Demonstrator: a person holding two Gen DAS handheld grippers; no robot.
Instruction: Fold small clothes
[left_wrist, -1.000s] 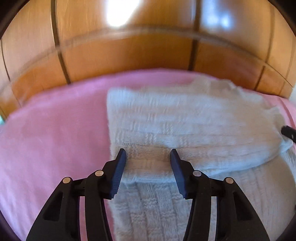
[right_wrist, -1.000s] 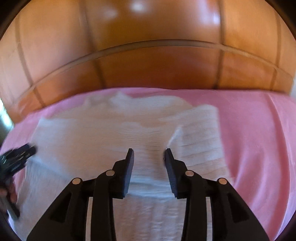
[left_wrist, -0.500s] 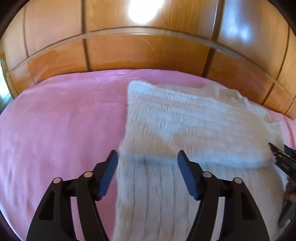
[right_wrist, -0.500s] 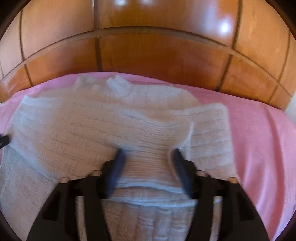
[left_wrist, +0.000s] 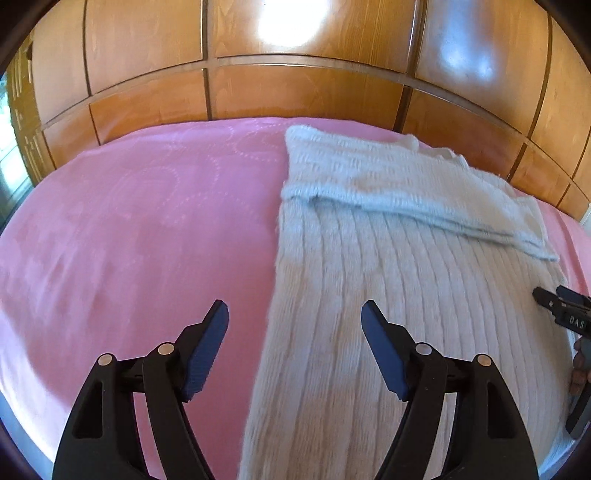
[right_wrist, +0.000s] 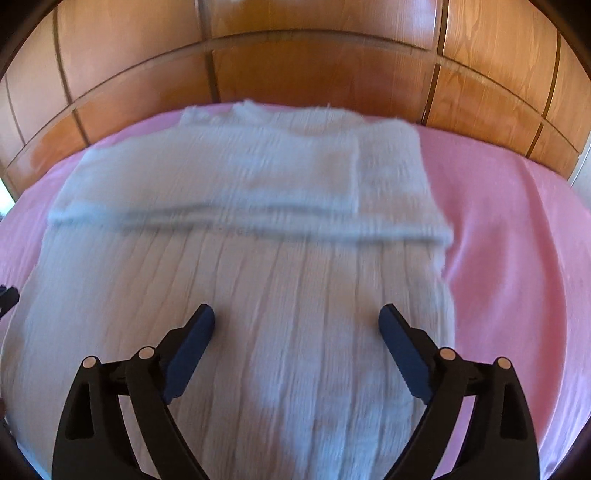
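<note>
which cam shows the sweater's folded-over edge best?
Left wrist: the sweater fold edge is sharp, though it runs obliquely. Right wrist shows the fold edge across its full width, but motion-blurred.

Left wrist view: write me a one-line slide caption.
Open left gripper poised over the left edge of a white knit sweater, top folded down, on a pink bedspread.

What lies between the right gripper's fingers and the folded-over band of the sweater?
Only the ribbed body of the white sweater: in the right wrist view, nothing else sits between the open right gripper and the folded band.
</note>
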